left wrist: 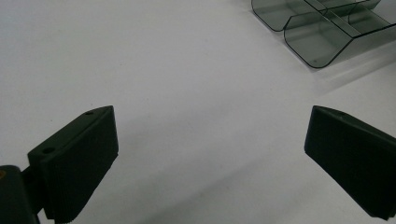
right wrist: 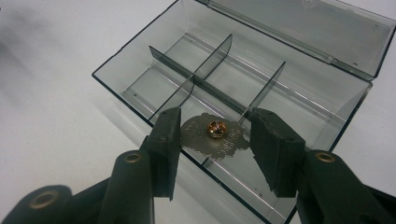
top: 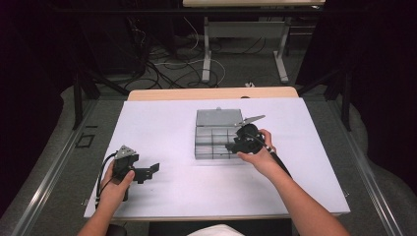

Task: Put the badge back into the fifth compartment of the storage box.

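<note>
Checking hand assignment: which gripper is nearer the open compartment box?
Right. The right gripper hangs over the compartment box, holding a metal pin badge; the left gripper sits apart, toward the table's near-left.

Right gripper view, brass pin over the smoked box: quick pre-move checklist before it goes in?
1. Grip: right gripper shut on the flat silvery metal pin with a brass clutch at its centre, a jaw at each edge: ok.
2. Lid of the smoked clear plastic divider box open, tilted back: ok.
3. Compartments in sight hold nothing: ok.
4. Pin sits over the near row, close to a divider wall; whether it clears that wall: cannot tell.
5. Left gripper open over the bare white tabletop, apart from the box: ok.
6. Box steady with nothing holding it down: cannot tell.
</note>
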Demonstrator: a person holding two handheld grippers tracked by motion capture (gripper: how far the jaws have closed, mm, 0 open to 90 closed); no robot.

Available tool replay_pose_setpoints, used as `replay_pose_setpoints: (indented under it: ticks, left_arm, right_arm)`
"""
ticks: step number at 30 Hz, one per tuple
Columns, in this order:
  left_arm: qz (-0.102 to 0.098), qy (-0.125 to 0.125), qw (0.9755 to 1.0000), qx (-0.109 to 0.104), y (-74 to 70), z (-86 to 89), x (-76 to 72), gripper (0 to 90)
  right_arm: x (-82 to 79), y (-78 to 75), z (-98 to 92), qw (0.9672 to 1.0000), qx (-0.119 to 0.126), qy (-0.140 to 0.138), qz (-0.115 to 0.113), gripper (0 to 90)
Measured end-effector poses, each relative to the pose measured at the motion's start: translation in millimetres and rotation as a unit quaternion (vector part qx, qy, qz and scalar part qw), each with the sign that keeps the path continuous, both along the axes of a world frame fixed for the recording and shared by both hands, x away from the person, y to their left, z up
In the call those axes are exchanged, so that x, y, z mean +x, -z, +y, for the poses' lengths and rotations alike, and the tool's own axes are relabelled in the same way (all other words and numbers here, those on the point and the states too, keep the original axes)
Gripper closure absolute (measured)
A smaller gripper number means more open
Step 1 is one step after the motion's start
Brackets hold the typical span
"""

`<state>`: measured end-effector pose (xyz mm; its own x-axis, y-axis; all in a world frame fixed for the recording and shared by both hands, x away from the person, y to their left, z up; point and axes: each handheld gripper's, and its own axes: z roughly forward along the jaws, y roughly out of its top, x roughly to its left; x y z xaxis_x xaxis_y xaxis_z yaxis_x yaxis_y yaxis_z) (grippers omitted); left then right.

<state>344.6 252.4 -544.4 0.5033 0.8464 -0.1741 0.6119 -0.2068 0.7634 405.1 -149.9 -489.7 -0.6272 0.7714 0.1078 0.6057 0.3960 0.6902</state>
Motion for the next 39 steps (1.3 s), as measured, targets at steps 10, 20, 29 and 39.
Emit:
replay_pose_setpoints:
  ticks: [10,20,29,39]
  left_arm:
    - [-0.001,0.0,1.0,-0.001,0.0,0.2,0.2,3.2]
    - [0.0,0.0,1.0,0.0,-0.2,0.5,0.0,3.3]
    - [0.0,0.001,1.0,0.0,-0.2,0.7,0.0,3.3]
    - [0.0,0.001,1.0,-0.001,-0.2,1.3,-0.1,3.4]
  right_arm:
    - [1.9,2.9,9.3,1.0,-0.001,-0.003,0.005,53.8]
    - [4.3,6.9,14.1,0.9999,-0.006,-0.003,0.008,53.8]
    - [6.7,11.8,21.4,0.9999,-0.007,-0.003,0.01,53.8]
    - [10.4,18.1,29.2,0.9998,-0.011,-0.003,0.015,53.8]
